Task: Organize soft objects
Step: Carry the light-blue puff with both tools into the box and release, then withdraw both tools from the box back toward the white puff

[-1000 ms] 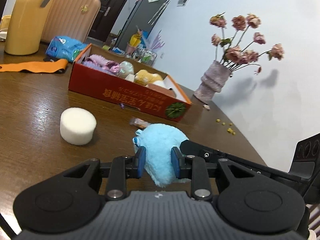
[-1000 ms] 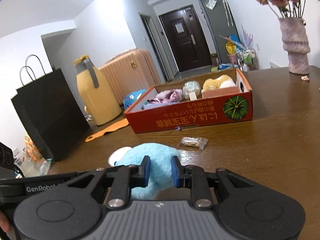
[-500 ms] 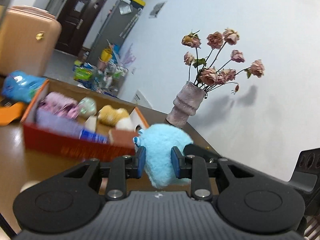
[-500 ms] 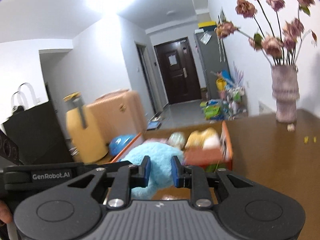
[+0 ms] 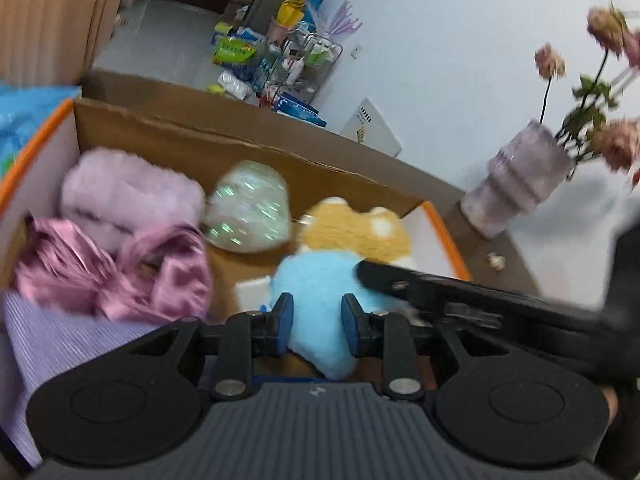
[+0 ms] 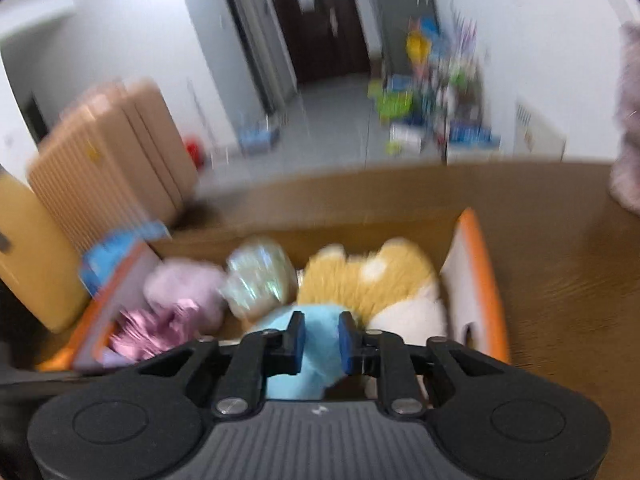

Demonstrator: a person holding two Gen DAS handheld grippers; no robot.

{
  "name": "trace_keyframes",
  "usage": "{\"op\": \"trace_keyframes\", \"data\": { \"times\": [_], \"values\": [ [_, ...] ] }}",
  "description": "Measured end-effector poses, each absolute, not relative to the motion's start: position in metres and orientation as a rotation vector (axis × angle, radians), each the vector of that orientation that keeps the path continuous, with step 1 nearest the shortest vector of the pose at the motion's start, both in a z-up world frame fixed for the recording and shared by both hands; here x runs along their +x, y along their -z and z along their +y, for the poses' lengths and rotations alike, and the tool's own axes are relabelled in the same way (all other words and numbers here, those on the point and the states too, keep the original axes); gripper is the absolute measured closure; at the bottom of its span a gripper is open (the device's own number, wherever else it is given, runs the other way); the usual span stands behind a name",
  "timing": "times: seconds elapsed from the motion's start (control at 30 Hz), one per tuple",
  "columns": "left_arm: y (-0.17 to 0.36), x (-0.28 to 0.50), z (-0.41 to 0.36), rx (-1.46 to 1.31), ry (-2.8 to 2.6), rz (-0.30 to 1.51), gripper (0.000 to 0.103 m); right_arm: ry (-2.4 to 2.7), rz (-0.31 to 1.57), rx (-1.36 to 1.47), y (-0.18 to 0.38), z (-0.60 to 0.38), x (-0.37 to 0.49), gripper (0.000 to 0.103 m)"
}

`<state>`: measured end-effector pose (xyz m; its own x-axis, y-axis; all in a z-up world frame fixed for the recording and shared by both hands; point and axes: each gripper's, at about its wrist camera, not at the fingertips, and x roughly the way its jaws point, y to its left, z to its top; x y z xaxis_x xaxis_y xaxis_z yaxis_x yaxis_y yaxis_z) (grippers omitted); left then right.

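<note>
The blue plush (image 5: pixel 316 284) hangs over the right half of the box (image 5: pixel 192 136), above the yellow plush (image 5: pixel 356 232) and just right of the pink cloth (image 5: pixel 160 280). Your left gripper (image 5: pixel 316 322) is clamped on it; your right gripper (image 6: pixel 320 338) grips it too, its jaws having just been closing on the fluff. The frames are blurred, so whether it touches the things below is unclear. The vase (image 5: pixel 520 192) stands on the surface (image 6: pixel 560 264) beyond.

Fluffy sky-blue plush toy (image 5: pixel 320 280), deep pile; shiny pink satin cloth (image 5: pixel 116 272), creased; fuzzy lilac plush (image 5: pixel 124 196); iridescent crinkly film ball (image 5: pixel 248 204); woolly tan plush (image 5: pixel 356 232); matt brown corrugated cardboard box (image 5: pixel 224 144); grained wooden table (image 6: pixel 568 280); matt black plastic gripper pads.
</note>
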<state>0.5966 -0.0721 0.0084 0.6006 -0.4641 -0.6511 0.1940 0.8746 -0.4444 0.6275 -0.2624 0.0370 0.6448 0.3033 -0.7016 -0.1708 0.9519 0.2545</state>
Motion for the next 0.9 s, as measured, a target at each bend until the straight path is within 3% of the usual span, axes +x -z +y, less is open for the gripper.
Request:
{"op": "trace_keyframes", "data": {
  "times": [0.03, 0.47, 0.8, 0.9],
  "values": [
    [-0.008, 0.596, -0.070, -0.314, 0.384, 0.832, 0.078, -0.281, 0.859, 0.142, -0.029, -0.254, 0.635, 0.095],
    [-0.017, 0.584, -0.083, -0.129, 0.341, 0.809, 0.074, -0.322, 0.871, 0.109, -0.024, -0.244, 0.640, 0.090],
    [-0.114, 0.490, -0.038, -0.034, 0.289, 0.666, 0.069, -0.283, 0.719, 0.056, -0.125, -0.271, 0.550, 0.090],
    [-0.133, 0.453, -0.029, 0.002, 0.259, 0.624, 0.059, -0.280, 0.665, 0.018, -0.148, -0.277, 0.508, 0.083]
  ]
}}
